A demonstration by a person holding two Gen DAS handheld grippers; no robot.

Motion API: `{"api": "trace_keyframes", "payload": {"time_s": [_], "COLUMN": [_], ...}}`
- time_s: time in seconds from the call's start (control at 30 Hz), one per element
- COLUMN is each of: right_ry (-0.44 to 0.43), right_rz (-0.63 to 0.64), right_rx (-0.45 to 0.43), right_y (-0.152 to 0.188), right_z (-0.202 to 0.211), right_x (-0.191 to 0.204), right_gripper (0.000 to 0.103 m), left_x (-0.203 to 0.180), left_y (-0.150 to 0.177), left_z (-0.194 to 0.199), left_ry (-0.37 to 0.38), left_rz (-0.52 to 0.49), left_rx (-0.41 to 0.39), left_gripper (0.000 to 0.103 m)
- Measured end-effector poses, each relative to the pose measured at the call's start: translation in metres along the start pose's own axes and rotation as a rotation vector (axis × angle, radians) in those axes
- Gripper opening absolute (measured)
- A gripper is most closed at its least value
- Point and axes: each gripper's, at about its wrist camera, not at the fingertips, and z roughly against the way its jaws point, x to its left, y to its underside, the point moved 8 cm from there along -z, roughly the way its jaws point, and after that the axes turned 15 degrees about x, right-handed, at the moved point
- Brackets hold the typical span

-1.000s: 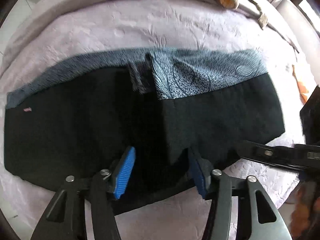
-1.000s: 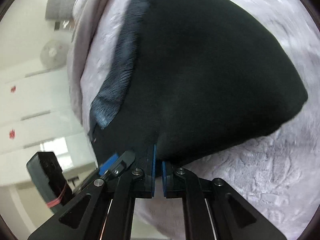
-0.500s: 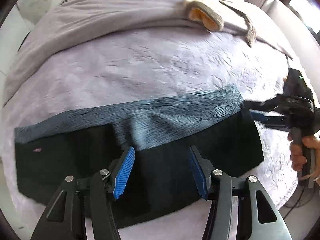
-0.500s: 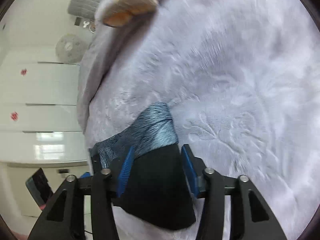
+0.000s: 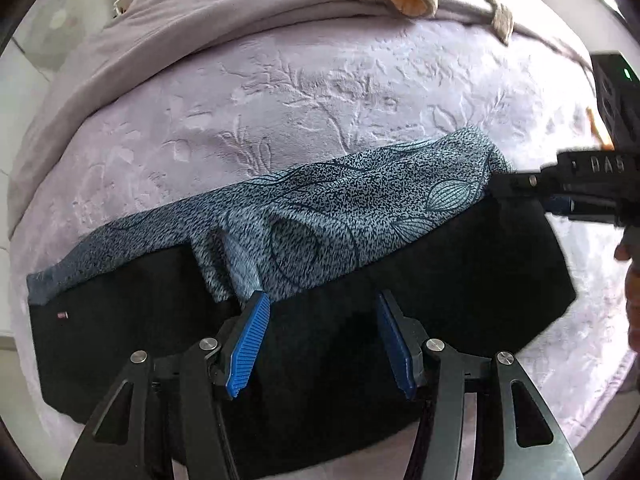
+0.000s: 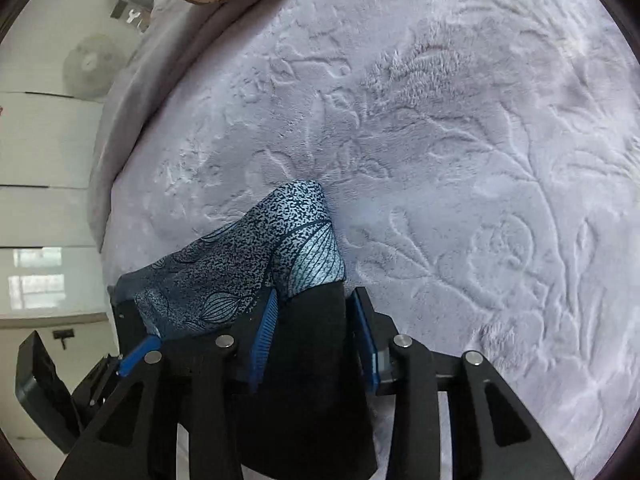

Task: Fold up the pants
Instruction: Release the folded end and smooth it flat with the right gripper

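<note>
Pants (image 5: 460, 280) lie flat on the bed (image 5: 320, 92). Left tongs (image 5: 324, 340) point steeply down over the pants' middle, half open, holding nothing. Right tongs (image 6: 314, 332) tilt down at the pants' end, jaws closing, fabric between them, not pinched.

The left gripper (image 5: 324, 340) fills the lower middle of its view, pointing steeply down, blue pads apart. The right gripper (image 6: 314, 336), lower centre in its own view, is closing its jaws.
</note>
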Motion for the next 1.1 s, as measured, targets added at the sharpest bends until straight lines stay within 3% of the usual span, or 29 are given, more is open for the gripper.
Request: {"api": "trace_keyframes", "payload": {"time_s": [0.1, 0.4, 0.6, 0.77, 0.9, 0.93, 0.97, 1.0, 1.1], "right_ry": [0.056, 0.182, 0.219, 0.157, 0.199, 0.22, 0.241, 0.243, 0.278], "right_rz": [0.036, 0.042, 0.114, 0.262, 0.224, 0.232, 0.256, 0.275, 0.326], "right_rx": [-0.007, -0.018, -0.055, -0.008, 0.129, 0.123, 0.117, 0.122, 0.131], "right_y": [0.015, 0.093, 0.116, 0.109, 0.108, 0.108, 0.11, 0.113, 0.124], "right_z": [0.006, 0.02, 0.023, -0.016, -0.074, -0.076, -0.076, -0.075, -0.069], "right_x": [0.009, 0.012, 0.047, 0.113, 0.117, 0.12, 0.127, 0.131, 0.141], "right_gripper": [0.045, 0.063, 0.064, 0.058, 0.057, 0.059, 0.059, 0.059, 0.06], "left_x": [0.013, 0.06, 0.083, 0.098, 0.111, 0.114, 0.118, 0.122, 0.128], "left_y": [0.013, 0.068, 0.097, 0.11, 0.119, 0.121, 0.123, 0.125, 0.129], "left_z": [0.008, 0.014, 0.013, 0.015, 0.014, 0.015, 0.015, 0.017, 0.021], "left_ry": [-0.009, -0.01, 0.016, 0.026, 0.033, 0.035, 0.033, 0.03, 0.03], "left_rz": [0.021, 0.136, 0.205, 0.237, 0.269, 0.277, 0.288, 0.299, 0.296], "left_rx": [-0.002, 0.049, 0.06, 0.056, 0.073, 0.069, 0.067, 0.057, 0.046], "left_gripper": [0.057, 0.057, 0.057, 0.057, 0.057, 0.064, 0.084, 0.089, 0.09]}}
